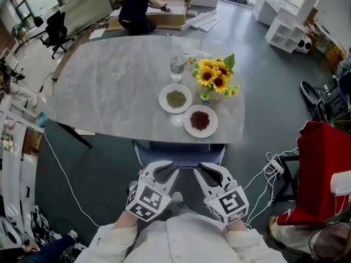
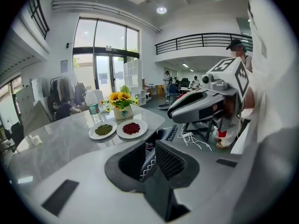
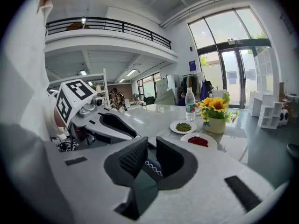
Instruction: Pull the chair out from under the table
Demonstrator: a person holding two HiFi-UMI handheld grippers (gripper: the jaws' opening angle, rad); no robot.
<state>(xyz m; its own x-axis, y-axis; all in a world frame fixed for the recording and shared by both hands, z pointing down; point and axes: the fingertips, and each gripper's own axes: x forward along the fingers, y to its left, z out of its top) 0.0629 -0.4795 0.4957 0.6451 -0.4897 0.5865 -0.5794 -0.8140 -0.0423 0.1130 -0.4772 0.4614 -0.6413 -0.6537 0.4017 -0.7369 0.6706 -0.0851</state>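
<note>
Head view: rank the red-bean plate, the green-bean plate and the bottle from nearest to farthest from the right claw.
1. Red-bean plate: at the near edge of the table, just beyond the right claw.
2. Green-bean plate: further in, a little to the left.
3. Bottle: farthest, behind the green-bean plate.

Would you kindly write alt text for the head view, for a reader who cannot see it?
The left gripper and right gripper point at a dark chair tucked under a grey table. On the table stand sunflowers, a water bottle, a plate of green grains and a plate of red ones.
</note>
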